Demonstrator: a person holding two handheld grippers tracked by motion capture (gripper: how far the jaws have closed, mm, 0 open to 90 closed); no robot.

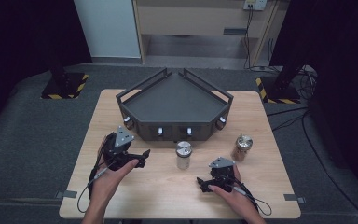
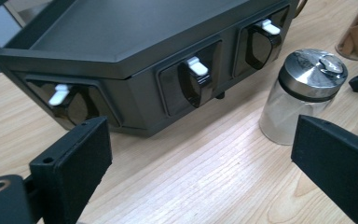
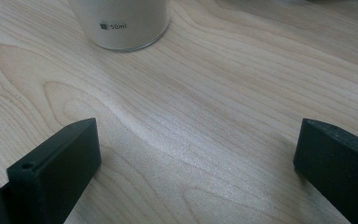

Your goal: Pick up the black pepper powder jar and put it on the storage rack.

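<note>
A dark grey tray-like rack (image 1: 175, 100) with white levers on its front stands at the table's middle back. In front of it stands a clear glass jar with a metal lid (image 1: 183, 155), and to its right a second jar with brown contents (image 1: 242, 147). My left gripper (image 1: 143, 158) hovers left of the clear jar, pointing right, open and holding nothing. In the left gripper view the left gripper (image 2: 200, 168) faces the rack front (image 2: 135, 88) and the clear jar (image 2: 307, 88). My right gripper (image 1: 202, 184) rests low near the front, open, pointing left. In the right gripper view the right gripper (image 3: 196, 158) has the jar's base (image 3: 121, 23) ahead.
The wooden table (image 1: 121, 196) has grey tape tabs at its front corners. Cables trail from both grippers toward the front edge. Dark floor, striped stand bases and a cabinet lie beyond the table's far side.
</note>
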